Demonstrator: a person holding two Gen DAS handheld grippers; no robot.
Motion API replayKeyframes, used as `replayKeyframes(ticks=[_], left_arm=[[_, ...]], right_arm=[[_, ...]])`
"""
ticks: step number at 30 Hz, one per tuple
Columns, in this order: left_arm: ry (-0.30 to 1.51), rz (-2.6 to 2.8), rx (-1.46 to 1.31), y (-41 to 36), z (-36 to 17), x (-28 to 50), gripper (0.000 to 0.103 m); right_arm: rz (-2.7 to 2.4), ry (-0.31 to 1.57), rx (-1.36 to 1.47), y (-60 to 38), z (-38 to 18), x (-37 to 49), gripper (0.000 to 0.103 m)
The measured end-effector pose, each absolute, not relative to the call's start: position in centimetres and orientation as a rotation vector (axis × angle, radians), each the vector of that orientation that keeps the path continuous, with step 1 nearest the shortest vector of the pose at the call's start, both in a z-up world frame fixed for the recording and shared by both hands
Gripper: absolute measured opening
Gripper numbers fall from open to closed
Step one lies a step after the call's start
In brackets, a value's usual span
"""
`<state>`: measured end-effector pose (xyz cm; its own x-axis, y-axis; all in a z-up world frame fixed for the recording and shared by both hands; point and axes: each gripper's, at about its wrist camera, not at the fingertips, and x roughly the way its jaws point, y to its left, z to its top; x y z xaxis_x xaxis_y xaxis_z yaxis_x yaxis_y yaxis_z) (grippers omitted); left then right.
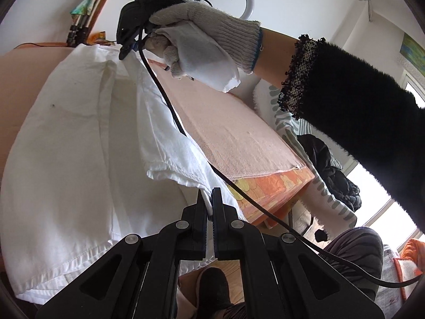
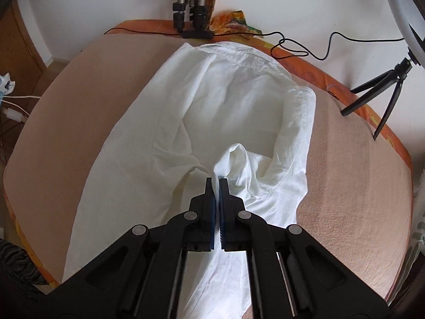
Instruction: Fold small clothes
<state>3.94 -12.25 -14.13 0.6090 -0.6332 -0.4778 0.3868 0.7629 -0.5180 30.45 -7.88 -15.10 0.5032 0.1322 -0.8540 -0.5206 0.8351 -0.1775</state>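
Note:
A white garment (image 2: pixel 233 101) lies on a pink-covered table (image 2: pixel 345 186), its long side running away from me. My right gripper (image 2: pixel 215 183) is shut on a bunched fold of the garment near its middle and lifts it slightly. My left gripper (image 1: pixel 207 195) is shut on a hemmed edge of the same garment (image 1: pixel 79 146), held above the table's near corner. In the left wrist view the gloved hand holds the right gripper (image 1: pixel 127 50) over the garment's far part; its jaws are hidden there.
A black cable (image 1: pixel 239 188) runs from the right gripper across the left wrist view. A black tripod (image 2: pixel 382 98) stands at the table's right edge, another stand (image 2: pixel 191 13) at the far edge. A loose cable (image 2: pixel 305 47) lies by the far right edge.

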Motion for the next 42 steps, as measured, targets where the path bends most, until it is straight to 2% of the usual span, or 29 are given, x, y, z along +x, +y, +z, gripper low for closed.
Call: replayKeyframes(ticks=[8, 9, 10, 12, 16, 17, 19, 25, 34, 40, 42], left_arm=[[0.735, -0.587, -0.387, -11.3, -14.8, 4.0, 0.002], [0.744, -0.590, -0.385, -11.3, -14.8, 3.9, 0.004], [0.761, -0.594, -0.376, -11.5, -14.8, 3.8, 0.012], [0.799, -0.620, -0.351, -11.9, -14.7, 3.5, 0.019], [0.827, -0.690, -0.290, -12.4, -14.0, 2.2, 0.020], [0.820, -0.703, -0.277, -12.3, -13.6, 1.7, 0.020], [0.801, -0.727, -0.245, -11.9, -12.7, 0.9, 0.026], [0.773, -0.752, -0.200, -9.4, -10.5, -0.2, 0.026], [0.746, -0.655, -0.137, -3.6, -9.0, 3.6, 0.029], [0.802, -0.545, -0.127, -1.4, -10.8, 9.0, 0.029], [0.836, -0.531, -0.138, -1.0, -11.9, 9.9, 0.029]], right_arm=[[0.387, 1.004, -0.545, -4.8, -19.0, 30.4, 0.004], [0.396, 1.015, -0.528, -5.0, -18.8, 30.5, 0.004], [0.403, 1.023, -0.514, -5.2, -18.6, 30.6, 0.004], [0.419, 1.041, -0.476, -5.7, -17.9, 30.7, 0.009], [0.480, 0.996, -0.341, -8.3, -14.6, 29.2, 0.033], [0.494, 0.974, -0.301, -9.4, -13.6, 28.5, 0.035], [0.509, 0.945, -0.234, -11.8, -12.1, 27.0, 0.035], [0.499, 0.928, -0.046, -20.3, -10.8, 21.5, 0.035], [0.522, 1.061, 0.087, -26.7, -17.9, 11.5, 0.036], [0.575, 1.141, 0.111, -26.7, -21.0, 8.4, 0.036], [0.606, 1.143, 0.127, -26.5, -21.5, 7.7, 0.032]])
